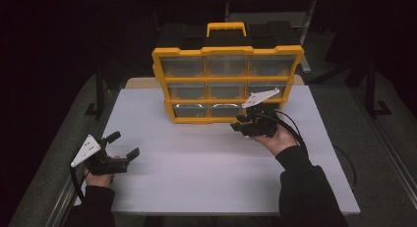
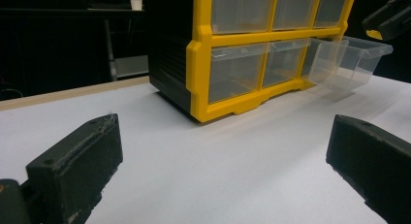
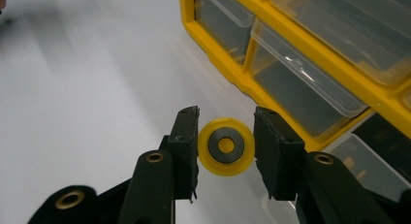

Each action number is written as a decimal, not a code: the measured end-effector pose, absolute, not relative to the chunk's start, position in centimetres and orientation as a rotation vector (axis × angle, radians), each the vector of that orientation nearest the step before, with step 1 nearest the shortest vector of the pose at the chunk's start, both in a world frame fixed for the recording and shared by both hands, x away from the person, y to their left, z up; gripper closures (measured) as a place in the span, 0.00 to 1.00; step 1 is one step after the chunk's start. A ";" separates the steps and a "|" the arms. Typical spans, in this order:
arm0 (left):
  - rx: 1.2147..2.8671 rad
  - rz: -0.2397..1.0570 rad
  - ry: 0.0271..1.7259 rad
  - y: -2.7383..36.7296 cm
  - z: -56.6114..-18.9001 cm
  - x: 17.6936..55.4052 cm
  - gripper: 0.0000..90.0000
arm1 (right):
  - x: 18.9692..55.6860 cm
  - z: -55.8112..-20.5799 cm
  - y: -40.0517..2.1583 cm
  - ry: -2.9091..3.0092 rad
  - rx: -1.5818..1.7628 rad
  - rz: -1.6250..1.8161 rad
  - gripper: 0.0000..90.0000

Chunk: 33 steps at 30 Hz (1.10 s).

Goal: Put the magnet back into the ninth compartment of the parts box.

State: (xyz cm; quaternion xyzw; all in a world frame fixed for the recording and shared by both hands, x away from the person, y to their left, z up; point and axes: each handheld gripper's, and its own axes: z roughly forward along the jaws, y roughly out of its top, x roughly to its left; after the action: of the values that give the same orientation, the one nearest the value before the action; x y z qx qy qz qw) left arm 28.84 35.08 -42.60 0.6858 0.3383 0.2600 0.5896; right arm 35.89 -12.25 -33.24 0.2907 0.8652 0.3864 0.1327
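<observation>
Yellow and round, a small wheel (image 3: 226, 146) with a dark ring on its face sits between the two black jaws of the right hand-held gripper (image 3: 226, 149), which are closed in on its rim from both sides and carry it clear of the white table (image 1: 196, 178). In the high view that right hand-held gripper (image 1: 248, 125) is at the lower right corner of the drawer cabinet (image 1: 226, 82), just in front of the bottom row, with a dark-sleeved hand behind it and a black cable trailing off toward the table's right edge. The bottom right drawer (image 2: 349, 61), of clear plastic, stands pulled out from the yellow frame, as the left gripper view shows; the wheel is held close by it, though whether above it or beside it cannot be told. The left hand-held gripper (image 1: 125, 148) lies low near the table's left front edge, well apart from the cabinet, its jaws spread wide with nothing between them but bare table. The cabinet is black-bodied with a yellow front, a yellow carry handle (image 1: 226, 28) on top and three rows of clear drawers. It stands upright at the far side of the table. Around the table the room is dark, with grey floor to both sides and black frame posts.
</observation>
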 end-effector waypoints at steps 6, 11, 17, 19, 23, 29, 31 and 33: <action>1.599 0.607 0.786 35.0 -42.6 28.9 0.00 | 35.9 -32.8 -13.2 2.472 0.868 1.146 0.68; 1.600 0.607 0.786 35.0 -42.6 28.9 0.00 | 36.1 -32.6 -14.2 2.446 0.898 1.143 0.68; 1.602 0.606 0.787 35.0 -42.6 28.9 0.00 | 36.7 -32.6 -15.6 2.417 0.948 1.123 0.68; 1.601 0.606 0.787 35.0 -42.6 28.9 0.00 | 36.8 -32.6 -15.9 2.412 0.954 1.121 0.68; 1.602 0.607 0.786 35.0 -42.6 28.9 0.00 | 36.9 -32.7 -16.6 2.384 0.980 1.110 0.68; 1.603 0.607 0.787 35.0 -42.6 28.9 0.00 | 37.3 -33.0 -17.8 2.361 1.037 1.095 0.67; 1.603 0.607 0.788 35.0 -42.7 28.9 0.00 | 37.4 -33.2 -18.2 2.355 1.053 1.090 0.67; 1.604 0.607 0.788 35.0 -42.7 28.9 0.00 | 37.6 -33.3 -18.4 2.349 1.066 1.091 0.67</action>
State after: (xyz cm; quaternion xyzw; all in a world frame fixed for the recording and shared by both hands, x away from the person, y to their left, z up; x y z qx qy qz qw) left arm 28.93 35.02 -42.66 0.6881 0.3379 0.2606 0.5869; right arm 37.58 -18.39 -33.33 0.3752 0.8265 0.3838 0.1696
